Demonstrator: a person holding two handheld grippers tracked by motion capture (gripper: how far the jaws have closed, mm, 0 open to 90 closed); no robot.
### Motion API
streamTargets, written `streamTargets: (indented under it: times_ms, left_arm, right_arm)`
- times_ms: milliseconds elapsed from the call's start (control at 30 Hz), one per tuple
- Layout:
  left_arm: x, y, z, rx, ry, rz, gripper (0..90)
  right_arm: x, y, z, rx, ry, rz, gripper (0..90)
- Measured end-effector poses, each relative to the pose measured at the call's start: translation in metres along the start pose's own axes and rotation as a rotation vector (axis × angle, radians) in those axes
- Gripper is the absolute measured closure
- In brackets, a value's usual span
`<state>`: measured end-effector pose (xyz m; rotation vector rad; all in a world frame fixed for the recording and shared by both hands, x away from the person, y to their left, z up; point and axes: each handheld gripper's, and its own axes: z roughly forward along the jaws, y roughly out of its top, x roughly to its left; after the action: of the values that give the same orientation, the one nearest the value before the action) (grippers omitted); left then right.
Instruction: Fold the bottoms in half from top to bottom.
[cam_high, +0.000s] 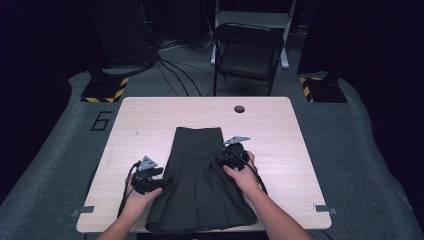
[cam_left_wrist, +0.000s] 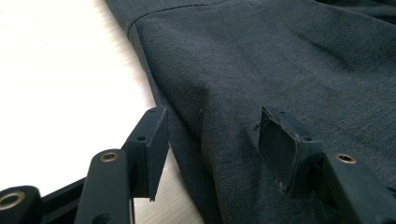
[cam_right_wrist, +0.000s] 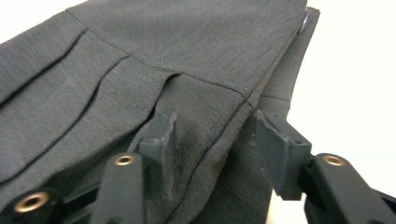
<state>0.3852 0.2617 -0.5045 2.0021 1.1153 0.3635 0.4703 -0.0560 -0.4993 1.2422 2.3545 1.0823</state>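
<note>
Nearest the high camera, two bare forearms come up from the bottom edge, each hand gripping a black tool over a pale wooden table (cam_high: 150, 115). Spread down the middle of that table is a dark grey pleated skirt (cam_high: 200, 185), its narrow waistband pointing away from the person and its wide hem lying at the near edge. Beyond the table a black folding chair (cam_high: 247, 50) stands on the grey floor, with two yellow-and-black striped bases off to either side of it. On the far part of the tabletop there is a small round hole (cam_high: 239, 109). At the skirt's left edge the left gripper (cam_high: 162, 181) rests low, and its own view shows its jaws apart: one pad sits over the bare wood just beside the cloth's border, the other over the grey fabric (cam_left_wrist: 243, 70), with the skirt's edge running between them and neither pad pressing on it. On the skirt's right side, up near the waistband seam, the right gripper (cam_high: 220, 161) is also unclenched; its own view has the jaws straddling the folded edge of the cloth (cam_right_wrist: 140, 56) where a pleat meets the seam, the pads close to the fabric but not pinching it.
</note>
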Motion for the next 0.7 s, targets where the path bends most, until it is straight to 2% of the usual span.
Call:
streamTargets:
  times_ms: [100,133,267,367,500,567,600,700]
  left_arm:
    - [0.0,0.0,0.001,-0.001,0.0,0.004,43.0]
    - [0.0,0.0,0.001,-0.001,-0.001,0.004,42.9]
    - [0.0,0.0,0.002,-0.011,0.003,0.001,42.9]
    - [0.0,0.0,0.002,0.0,-0.001,0.004,42.9]
    - [-0.001,0.0,0.003,0.003,0.001,0.005,42.8]
    - [-0.001,0.0,0.004,0.014,-0.005,0.012,42.7]
    - [-0.002,-0.001,0.006,0.004,-0.003,0.01,42.5]
    - [-0.004,-0.002,0.007,0.023,-0.012,0.021,42.4]
  right_arm:
    - [0.001,-0.001,0.007,0.014,0.0,-0.034,62.9]
    - [0.004,-0.001,0.007,0.015,0.003,-0.035,71.0]
    - [0.006,0.002,0.002,-0.012,0.005,-0.056,78.0]
    - [0.006,0.006,-0.001,-0.017,-0.004,-0.057,78.8]
    - [0.006,0.013,-0.008,-0.065,-0.054,-0.058,79.1]
    - [0.005,0.014,-0.006,-0.066,-0.077,-0.042,79.1]
    - [0.005,0.011,-0.001,-0.017,-0.113,-0.027,78.9]
    - [0.003,0.006,0.007,0.019,-0.14,-0.052,78.4]
